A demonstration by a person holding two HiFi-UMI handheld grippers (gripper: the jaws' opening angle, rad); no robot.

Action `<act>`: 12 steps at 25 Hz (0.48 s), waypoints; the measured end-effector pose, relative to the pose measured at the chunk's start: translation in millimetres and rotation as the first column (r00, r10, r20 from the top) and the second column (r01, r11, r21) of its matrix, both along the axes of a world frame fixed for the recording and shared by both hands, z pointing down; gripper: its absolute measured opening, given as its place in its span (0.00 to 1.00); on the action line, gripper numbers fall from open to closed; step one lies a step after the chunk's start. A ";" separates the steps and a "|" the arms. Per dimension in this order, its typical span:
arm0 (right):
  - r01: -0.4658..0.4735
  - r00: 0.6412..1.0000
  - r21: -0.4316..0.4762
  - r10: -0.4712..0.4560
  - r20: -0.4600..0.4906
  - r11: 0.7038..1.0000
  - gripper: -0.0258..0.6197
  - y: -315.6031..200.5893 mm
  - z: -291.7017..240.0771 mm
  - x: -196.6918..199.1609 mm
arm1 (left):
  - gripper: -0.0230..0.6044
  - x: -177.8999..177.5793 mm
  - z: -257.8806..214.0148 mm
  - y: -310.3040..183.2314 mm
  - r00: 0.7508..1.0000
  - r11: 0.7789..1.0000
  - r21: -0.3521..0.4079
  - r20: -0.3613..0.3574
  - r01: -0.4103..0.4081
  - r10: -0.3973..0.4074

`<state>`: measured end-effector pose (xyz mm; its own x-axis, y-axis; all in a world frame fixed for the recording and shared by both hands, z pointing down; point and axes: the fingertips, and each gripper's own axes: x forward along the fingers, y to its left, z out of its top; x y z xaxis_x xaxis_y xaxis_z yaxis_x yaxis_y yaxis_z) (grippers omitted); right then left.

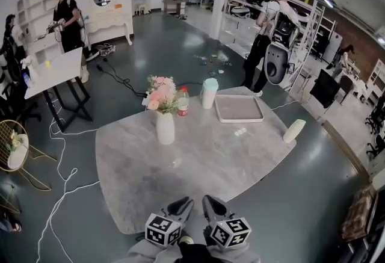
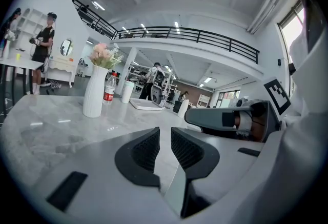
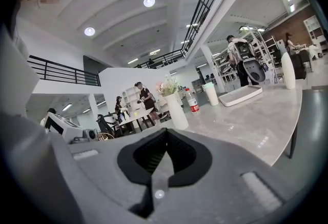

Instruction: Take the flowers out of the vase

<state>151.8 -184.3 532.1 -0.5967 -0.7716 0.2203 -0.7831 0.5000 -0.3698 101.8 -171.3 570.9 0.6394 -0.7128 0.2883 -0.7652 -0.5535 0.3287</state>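
A white vase with pink and white flowers stands upright on the marble table, towards its far left. Both grippers hover side by side at the table's near edge, well short of the vase. My left gripper has its jaws a little apart with nothing between them. My right gripper is shut and empty. The left gripper view shows the vase and flowers at the left. In the right gripper view the vase and flowers are ahead.
Behind the vase stand a red-labelled bottle and a pale lidded cup. Beside them lies a flat white tray. A white oblong object sits at the table's right edge. Cables cross the floor at left; people stand farther off.
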 end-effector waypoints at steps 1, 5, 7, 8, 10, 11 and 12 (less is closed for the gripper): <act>-0.002 1.000 -0.004 0.002 0.006 1.000 0.04 -2.5 1.8 3.3 | 0.15 2.3 0.9 -1.3 1.000 1.000 -0.001 0.003 0.001 -0.001; 0.008 1.000 -0.018 -0.007 0.021 1.000 0.04 -1.0 4.5 8.6 | 0.15 5.9 -0.1 -1.6 1.000 1.000 -0.012 0.004 0.013 -0.013; 0.016 1.000 -0.017 -0.016 0.024 1.000 0.04 2.0 4.0 6.6 | 0.15 5.0 -3.1 -1.2 1.000 1.000 -0.013 0.007 0.014 -0.014; 0.017 1.000 -0.016 -0.016 0.026 1.000 0.04 2.9 3.8 6.3 | 0.15 5.1 -4.8 -1.3 1.000 1.000 -0.011 0.011 0.012 -0.012; 0.015 1.000 -0.012 -0.014 0.028 1.000 0.04 2.7 2.5 7.4 | 0.15 5.1 -8.4 -3.3 1.000 1.000 -0.010 0.016 0.014 -0.014; 0.014 1.000 -0.008 -0.014 0.028 1.000 0.04 1.9 1.0 8.2 | 0.15 4.0 -10.7 -5.2 1.000 1.000 -0.010 0.015 0.019 -0.019; 0.014 1.000 -0.003 -0.014 0.028 1.000 0.04 1.0 -0.9 8.7 | 0.15 2.1 -13.5 -7.5 1.000 1.000 -0.009 0.013 0.027 -0.027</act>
